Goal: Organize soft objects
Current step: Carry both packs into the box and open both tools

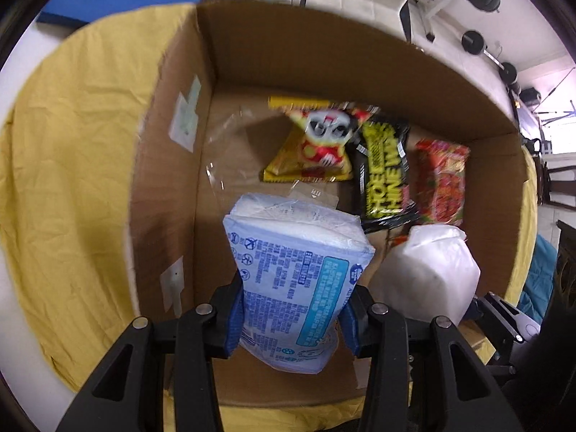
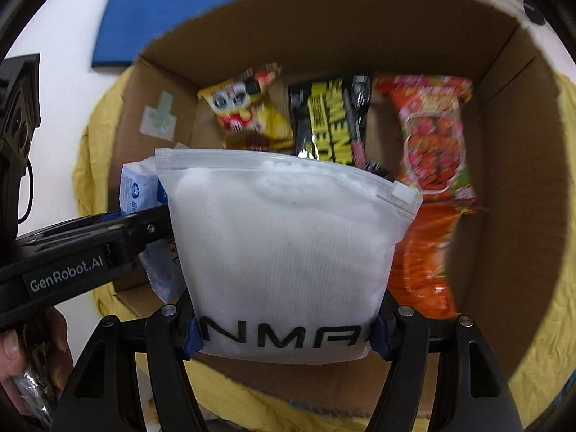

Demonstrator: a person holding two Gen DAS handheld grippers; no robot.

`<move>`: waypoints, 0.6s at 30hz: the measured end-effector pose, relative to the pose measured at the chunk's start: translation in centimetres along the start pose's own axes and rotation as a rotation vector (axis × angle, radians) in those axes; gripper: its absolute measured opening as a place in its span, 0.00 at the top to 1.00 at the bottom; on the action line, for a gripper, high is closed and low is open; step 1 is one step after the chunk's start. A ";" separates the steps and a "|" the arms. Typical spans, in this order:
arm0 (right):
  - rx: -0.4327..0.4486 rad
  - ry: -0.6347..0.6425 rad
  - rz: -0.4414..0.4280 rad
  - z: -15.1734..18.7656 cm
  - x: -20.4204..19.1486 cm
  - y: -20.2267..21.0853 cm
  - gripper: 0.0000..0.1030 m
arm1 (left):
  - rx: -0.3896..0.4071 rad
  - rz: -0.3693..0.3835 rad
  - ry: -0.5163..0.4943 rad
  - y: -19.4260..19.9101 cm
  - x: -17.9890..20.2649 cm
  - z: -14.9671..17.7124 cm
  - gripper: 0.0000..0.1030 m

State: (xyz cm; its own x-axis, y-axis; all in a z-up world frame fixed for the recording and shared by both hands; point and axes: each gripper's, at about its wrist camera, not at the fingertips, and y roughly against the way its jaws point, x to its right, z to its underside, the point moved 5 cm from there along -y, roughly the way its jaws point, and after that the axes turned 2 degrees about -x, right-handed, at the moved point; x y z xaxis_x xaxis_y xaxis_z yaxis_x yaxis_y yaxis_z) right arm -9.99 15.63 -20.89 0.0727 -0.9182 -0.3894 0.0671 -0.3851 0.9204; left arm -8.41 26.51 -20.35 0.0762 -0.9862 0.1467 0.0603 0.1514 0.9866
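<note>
Grippers both carry loads over the cardboard box [image 1: 324, 54]: left gripper [image 1: 291, 320] clamps a blue-printed tissue pack [image 1: 298, 280], right gripper [image 2: 284, 331] clamps a white zip pouch [image 2: 284, 237]. Three snack packets [image 2: 331, 122] line the box's far wall.

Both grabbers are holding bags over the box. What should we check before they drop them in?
1. Left gripper holds the blue pack firmly: ok, both fingers press its sides.
2. Right gripper holds the white pouch firmly: ok, pinched at its bottom edge.
3. Both bags are over the box, not outside it: ok.
4. Bare floor is free under the blue pack: ok, open cardboard lies left of the yellow packet.
5. Room for the pouch beside the black packet and orange packet: cannot tell, the pouch hides the floor.
6. The two bags are not touching: cannot tell.
</note>
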 end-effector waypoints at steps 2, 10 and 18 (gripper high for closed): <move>-0.030 -0.010 -0.001 0.0 0.3 -1.6 0.30 | -0.025 0.000 -0.001 -1.0 -0.1 0.2 0.60; -0.082 -0.033 0.042 -0.1 2.1 -5.2 0.29 | -0.079 -0.049 -0.030 -4.2 0.6 0.9 0.58; -0.091 -0.033 0.094 0.8 3.9 -6.6 0.27 | -0.096 -0.060 -0.034 -5.8 1.4 1.6 0.58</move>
State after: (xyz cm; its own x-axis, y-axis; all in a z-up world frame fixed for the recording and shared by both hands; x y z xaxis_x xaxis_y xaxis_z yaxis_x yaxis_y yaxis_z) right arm -10.95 14.50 -28.48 0.0498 -0.9529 -0.2990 0.1521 -0.2887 0.9453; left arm -10.26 24.17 -25.80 0.0354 -0.9952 0.0916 0.1594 0.0961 0.9825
